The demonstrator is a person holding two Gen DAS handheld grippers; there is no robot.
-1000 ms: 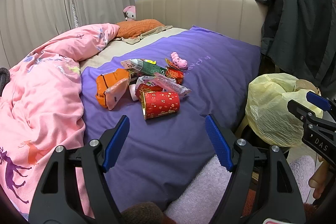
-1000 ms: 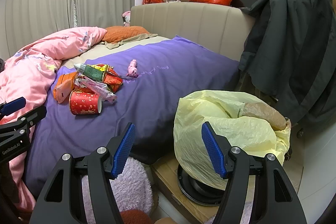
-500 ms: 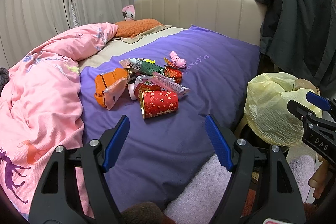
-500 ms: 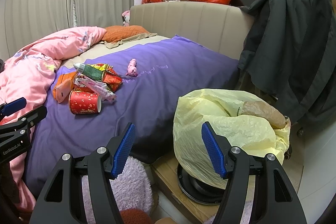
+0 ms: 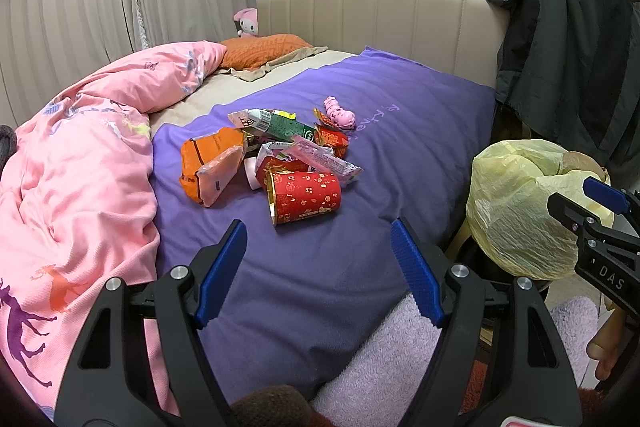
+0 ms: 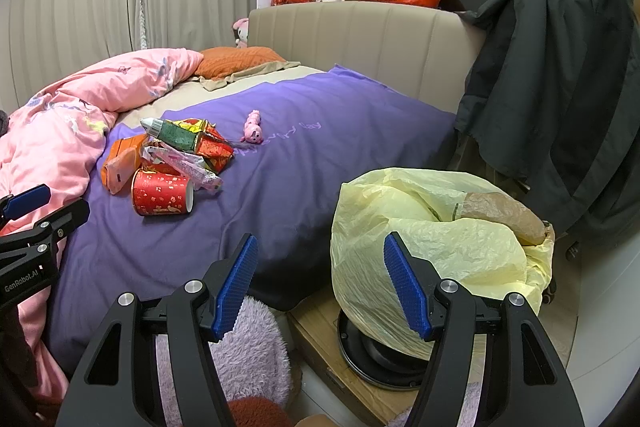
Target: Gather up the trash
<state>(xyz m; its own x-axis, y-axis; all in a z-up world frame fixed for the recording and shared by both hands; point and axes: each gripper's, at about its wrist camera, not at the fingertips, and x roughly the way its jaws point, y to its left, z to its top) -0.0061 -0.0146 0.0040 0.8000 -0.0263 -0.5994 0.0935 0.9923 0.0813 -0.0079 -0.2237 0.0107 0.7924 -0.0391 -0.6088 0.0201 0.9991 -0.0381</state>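
A heap of trash lies on the purple bedspread (image 5: 400, 155): a red paper cup (image 5: 306, 196) on its side, an orange packet (image 5: 208, 167), a green tube-shaped pack (image 5: 276, 125), a pink wrapper (image 5: 326, 159) and red wrappers (image 5: 331, 140). The same cup (image 6: 162, 193) shows in the right wrist view. My left gripper (image 5: 319, 269) hovers open short of the cup, nothing between its fingers. My right gripper (image 6: 320, 285) is open beside the yellow trash bag (image 6: 436, 243) at the bedside, empty. That bag (image 5: 520, 203) sits right of the bed.
A pink duvet (image 5: 80, 171) is bunched along the bed's left. A small pink toy (image 5: 340, 114) lies beyond the heap. A dark jacket (image 6: 560, 87) hangs at the right. A fluffy lilac rug (image 6: 248, 351) and a wooden platform (image 6: 320, 323) lie below the bed edge.
The left wrist view has crept slightly so the trash heap sits a little lower and nearer. The right gripper is nearly still. Both stay open.
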